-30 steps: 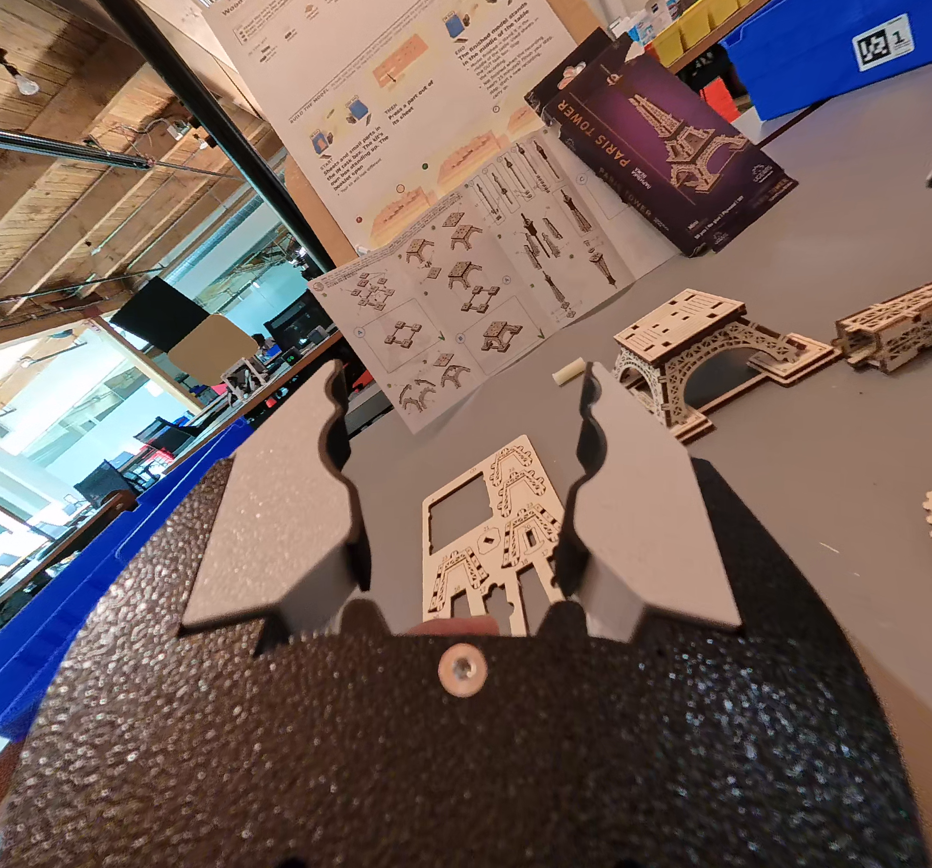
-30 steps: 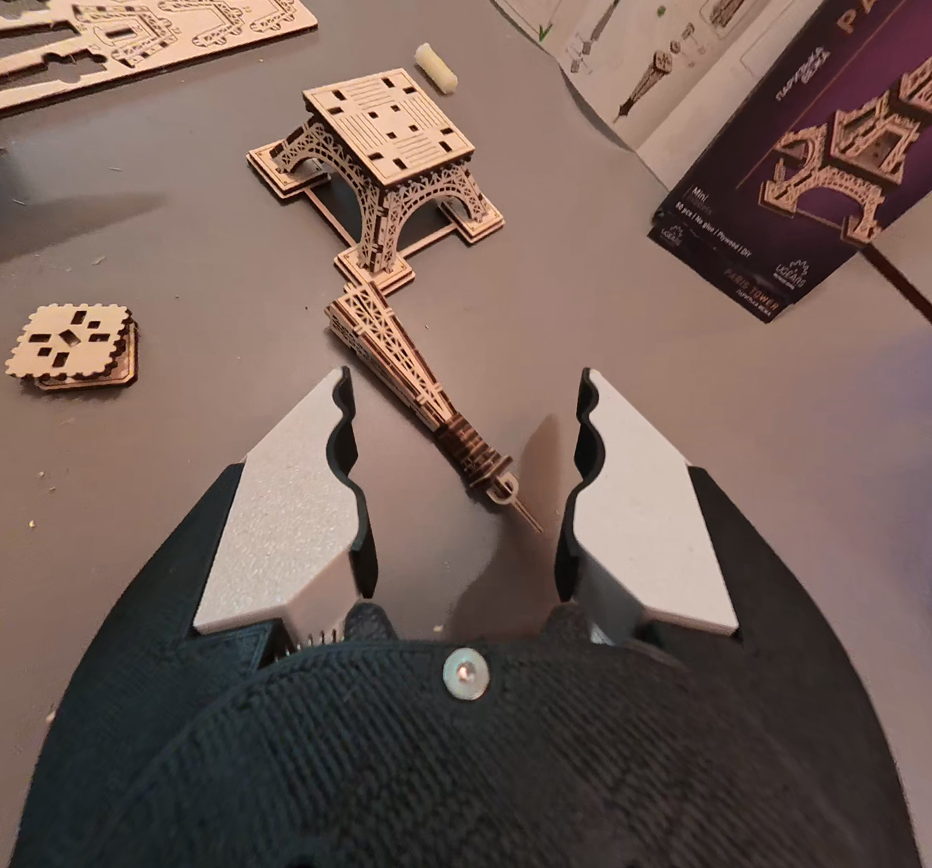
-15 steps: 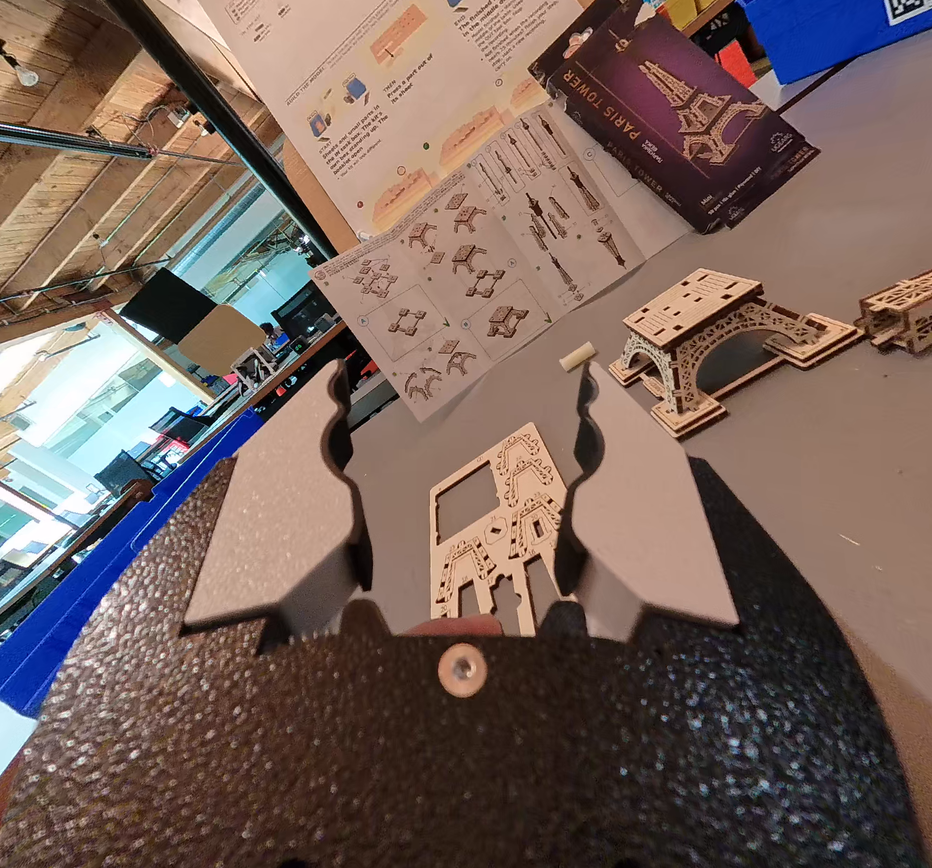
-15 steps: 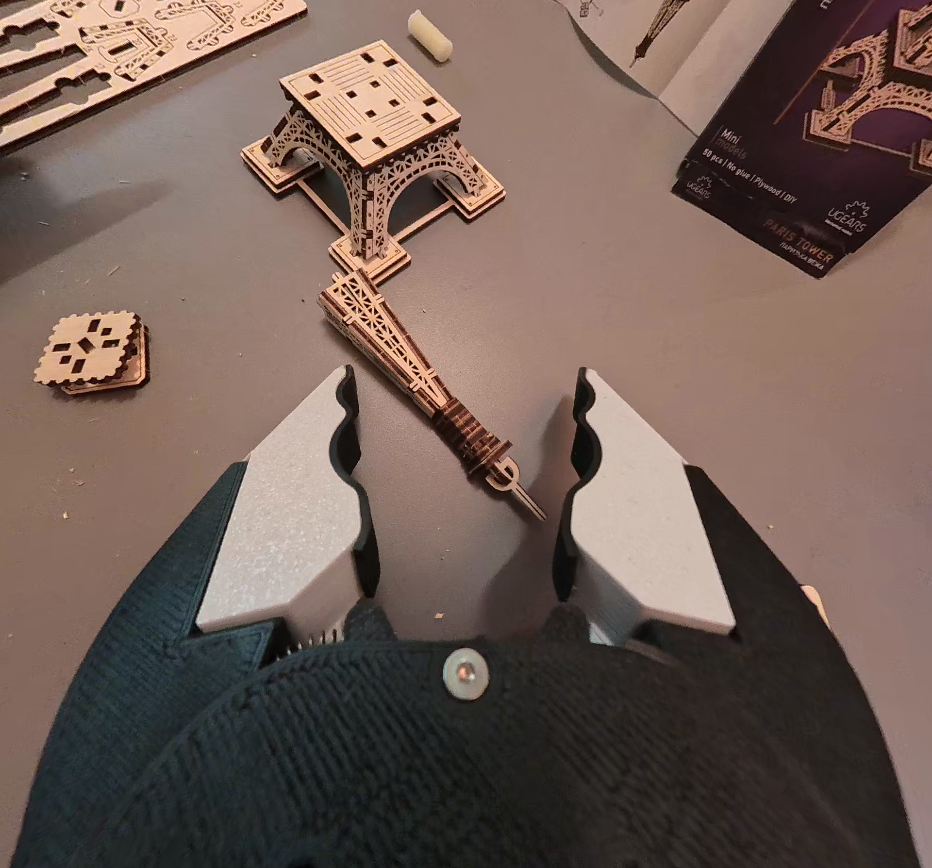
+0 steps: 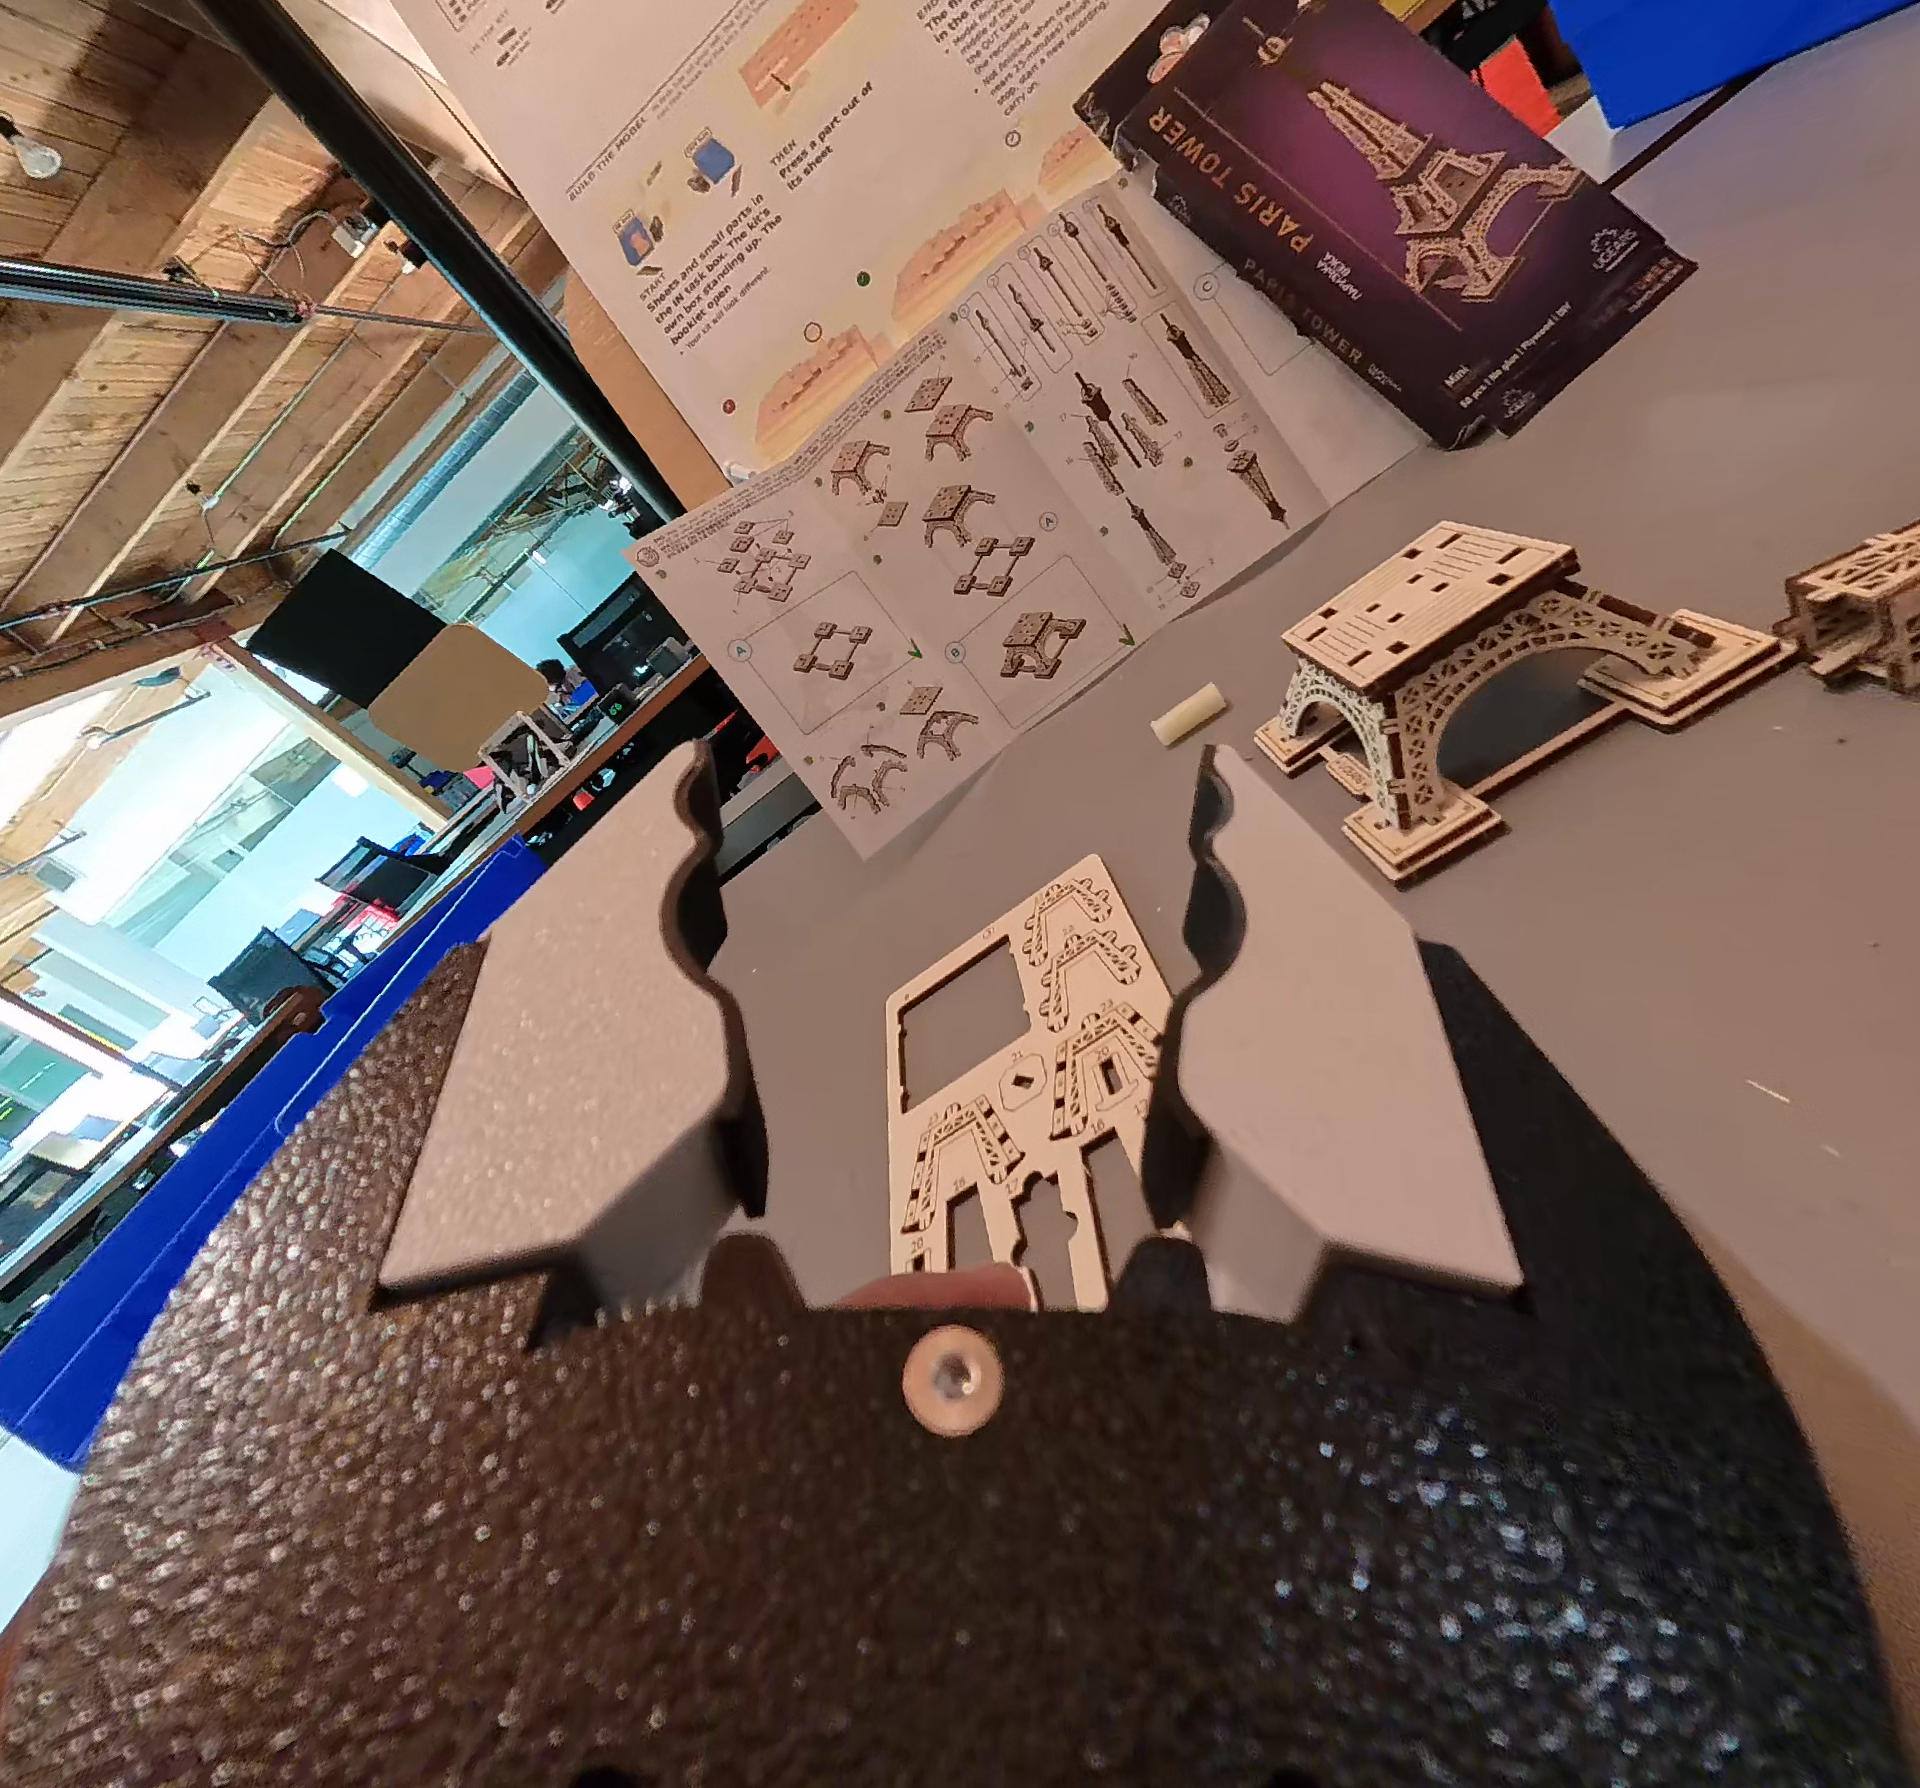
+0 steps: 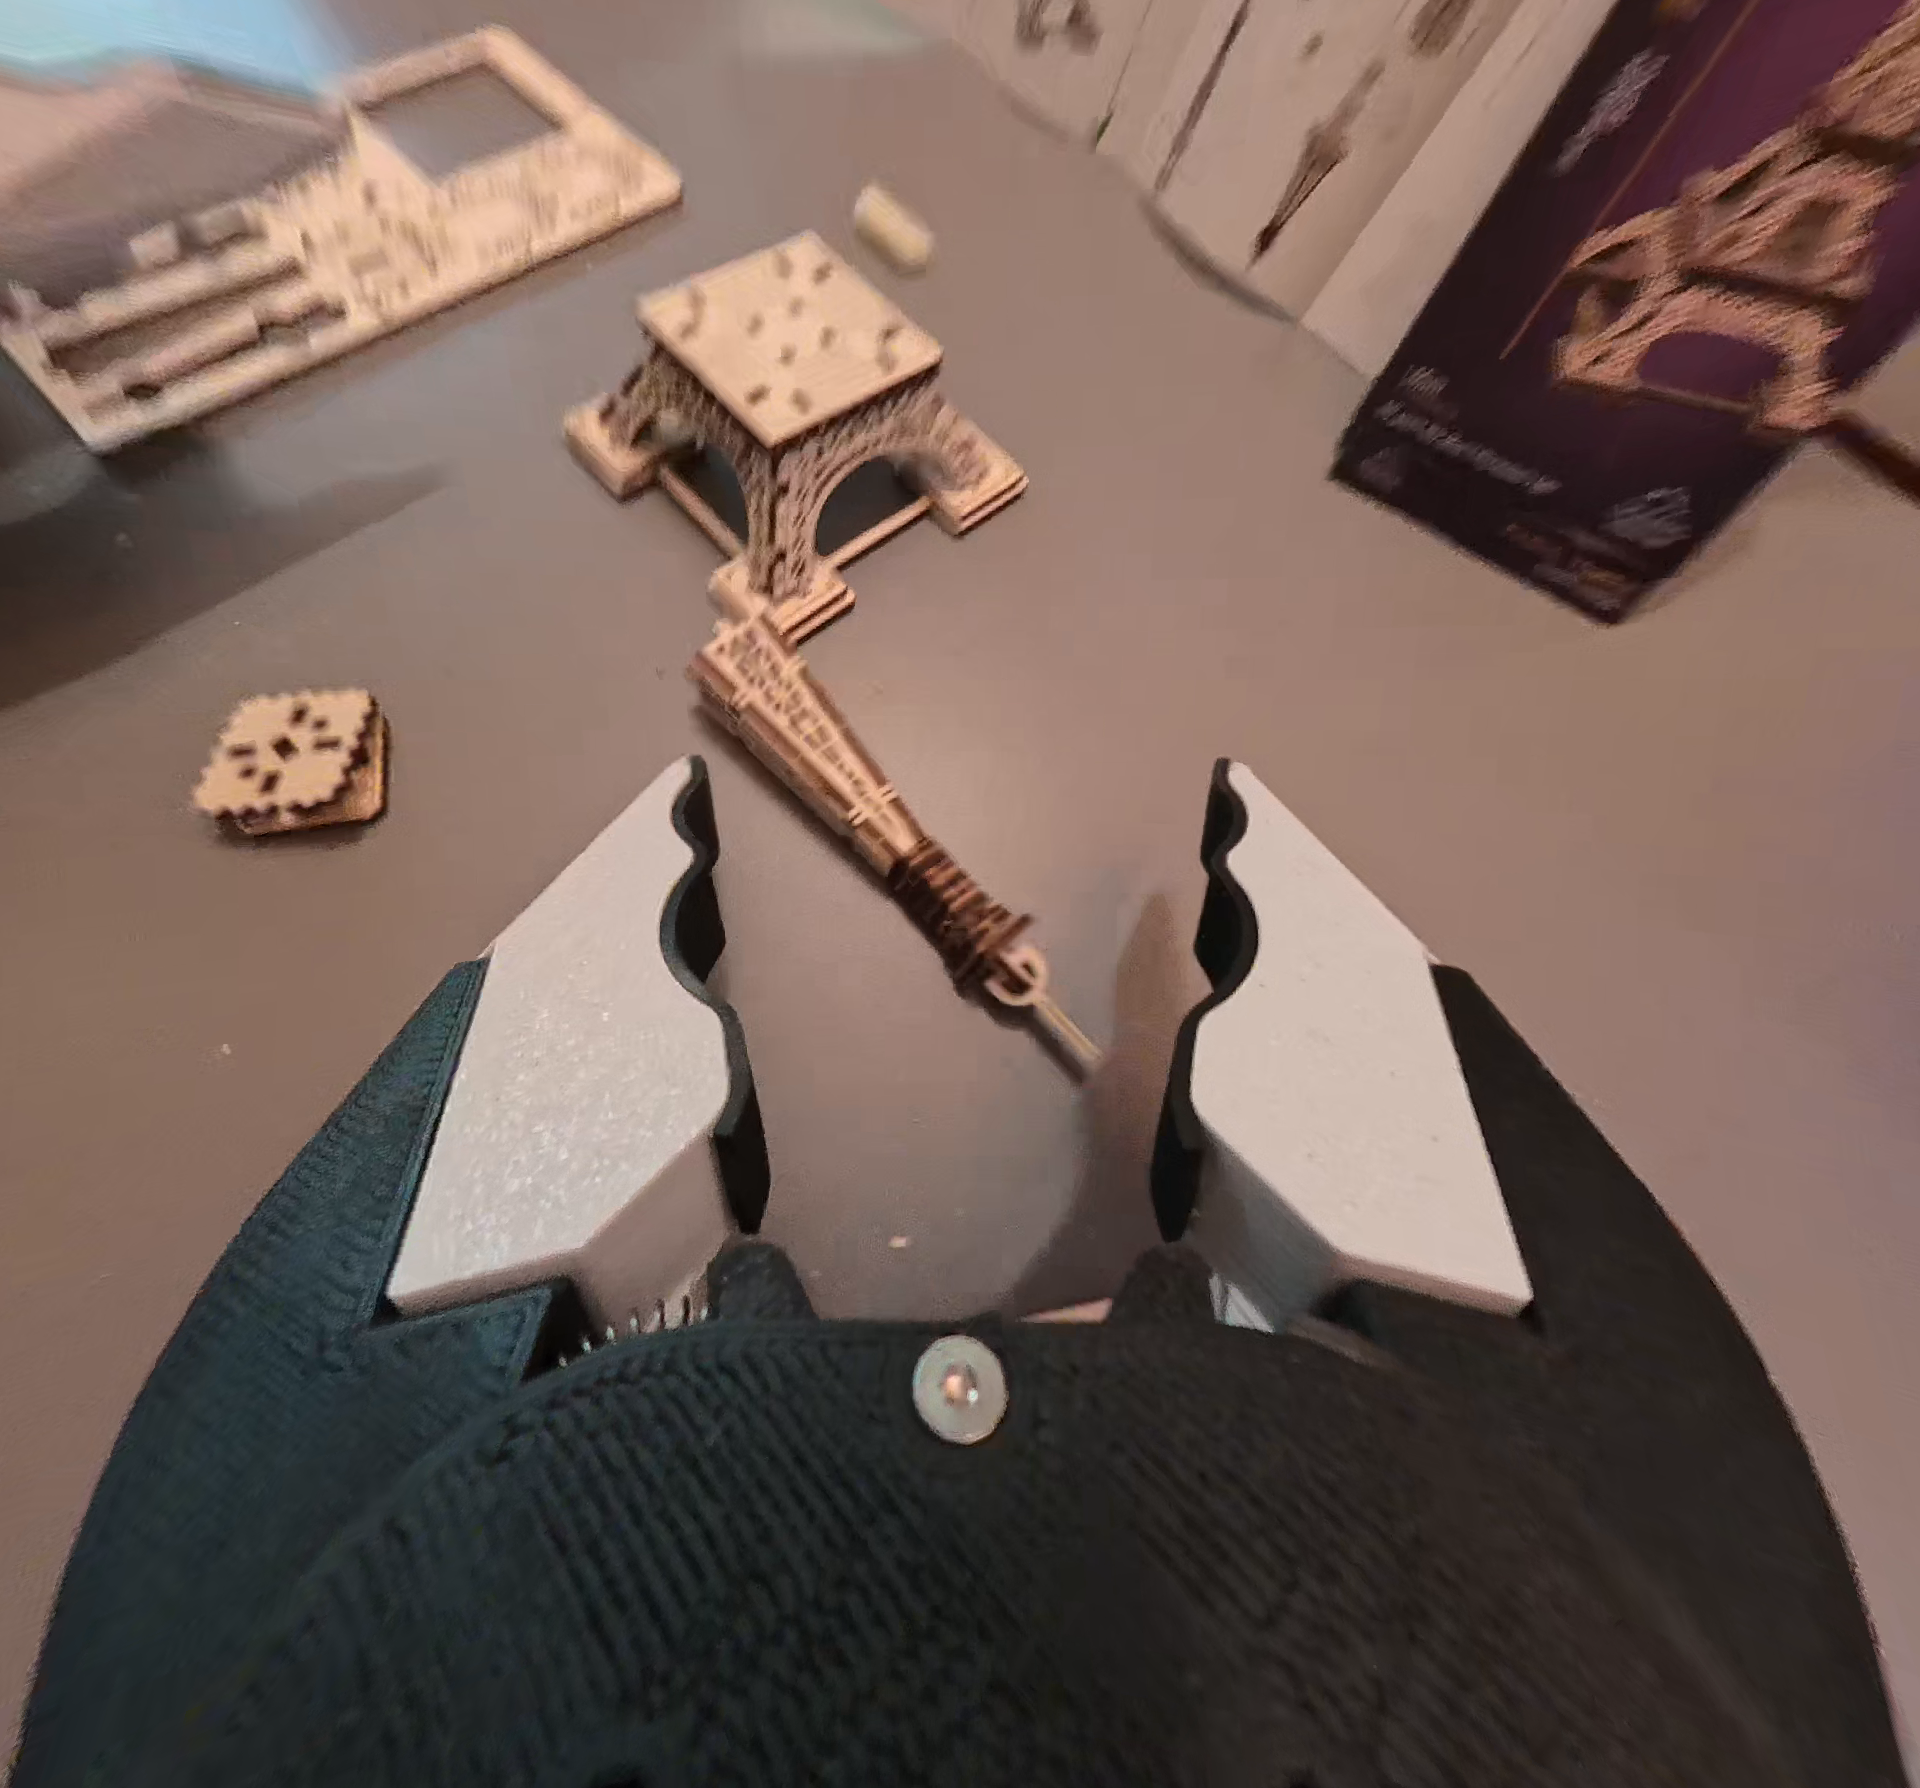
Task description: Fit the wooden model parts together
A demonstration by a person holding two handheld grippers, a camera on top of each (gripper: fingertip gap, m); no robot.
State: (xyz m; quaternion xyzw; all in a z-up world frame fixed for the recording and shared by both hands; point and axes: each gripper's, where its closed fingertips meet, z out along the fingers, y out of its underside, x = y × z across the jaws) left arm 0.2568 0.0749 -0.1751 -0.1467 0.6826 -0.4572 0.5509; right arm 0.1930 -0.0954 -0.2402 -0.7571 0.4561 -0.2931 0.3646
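Table: one grey table (image 5: 1621, 1011), carrying everything below.
Poster: one large instruction sheet (image 5: 790, 107) standing at the back.
Booklet: one folded assembly leaflet (image 5: 997, 575) leaning in front of it.
Box: one dark purple kit box (image 5: 1392, 211), right of the booklet.
Punch-out sheet: one flat plywood sheet (image 5: 1023, 1073), partly emptied, lying on the table ahead of the left gripper.
Tower base: one arched base (image 6: 800, 408), upright on its four feet, mid-table.
Spire: one tapered upper section (image 6: 831, 762) on its side, wide end touching a foot of the base, thin tip pointing at the right gripper.
Square piece: one small stacked platform (image 6: 296, 762), alone, left of the spire.
Peg: one short pale stick (image 5: 1188, 712), just beyond the base.
Left gripper: (image 5: 956, 782) jaws wide apart, empty, raised and tilted over the sheet.
Right gripper: (image 6: 961, 793) jaws wide apart, empty, angled down, the spire's narrow half lying between the fingers, untouched.
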